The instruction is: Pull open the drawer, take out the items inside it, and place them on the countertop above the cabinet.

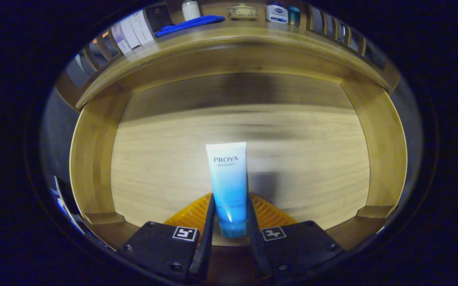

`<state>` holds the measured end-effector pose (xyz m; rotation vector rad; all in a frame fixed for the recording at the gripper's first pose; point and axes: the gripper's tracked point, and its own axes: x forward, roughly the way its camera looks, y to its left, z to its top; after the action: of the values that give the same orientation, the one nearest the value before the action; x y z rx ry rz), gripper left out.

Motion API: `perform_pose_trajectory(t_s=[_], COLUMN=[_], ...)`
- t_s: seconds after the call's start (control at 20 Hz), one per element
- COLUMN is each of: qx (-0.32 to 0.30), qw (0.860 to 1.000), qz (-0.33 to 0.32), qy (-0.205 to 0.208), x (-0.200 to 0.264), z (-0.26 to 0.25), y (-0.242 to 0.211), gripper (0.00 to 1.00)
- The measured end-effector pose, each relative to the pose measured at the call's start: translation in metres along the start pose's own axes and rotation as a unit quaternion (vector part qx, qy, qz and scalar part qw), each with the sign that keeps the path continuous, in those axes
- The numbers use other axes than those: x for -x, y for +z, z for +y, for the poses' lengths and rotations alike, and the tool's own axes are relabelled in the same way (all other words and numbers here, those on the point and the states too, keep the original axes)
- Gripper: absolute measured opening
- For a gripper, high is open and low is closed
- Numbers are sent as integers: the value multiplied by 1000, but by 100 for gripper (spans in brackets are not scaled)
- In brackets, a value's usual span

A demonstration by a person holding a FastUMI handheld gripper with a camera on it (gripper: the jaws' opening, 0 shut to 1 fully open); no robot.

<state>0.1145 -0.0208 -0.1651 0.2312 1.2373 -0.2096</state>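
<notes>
Over the smooth wooden drawer, the gripper clamps a glossy, flat-ended tube.

The tool has 2 blocky housings with rounded corners, each fastened by small round screws and carrying 1 square black-and-white marker. 2 thin flat fingers extend forward, backed by ribbed plates.

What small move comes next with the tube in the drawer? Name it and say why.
Probably lift straight up. The gripper looks shut on the tube, both fingers pressing its lower half, and the tube is inside the open drawer. It must rise above the drawer's walls before going to the countertop beyond, where a blue cloth and small jars already sit.
</notes>
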Motion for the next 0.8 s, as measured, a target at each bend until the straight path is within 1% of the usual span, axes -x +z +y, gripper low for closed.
perform_pose_trajectory(t_s=[0.15, 0.4, 0.6, 0.8], qx=[-1, 0, 7, 11], qw=[1000, 999, 997, 994], qz=[-8, -28, -60, -89], qy=[10, 45, 53, 56], x=[11, 46, 78, 104], z=[2, 6, 4, 3], y=[0, 12, 35, 70], gripper=[42, 42, 42, 42])
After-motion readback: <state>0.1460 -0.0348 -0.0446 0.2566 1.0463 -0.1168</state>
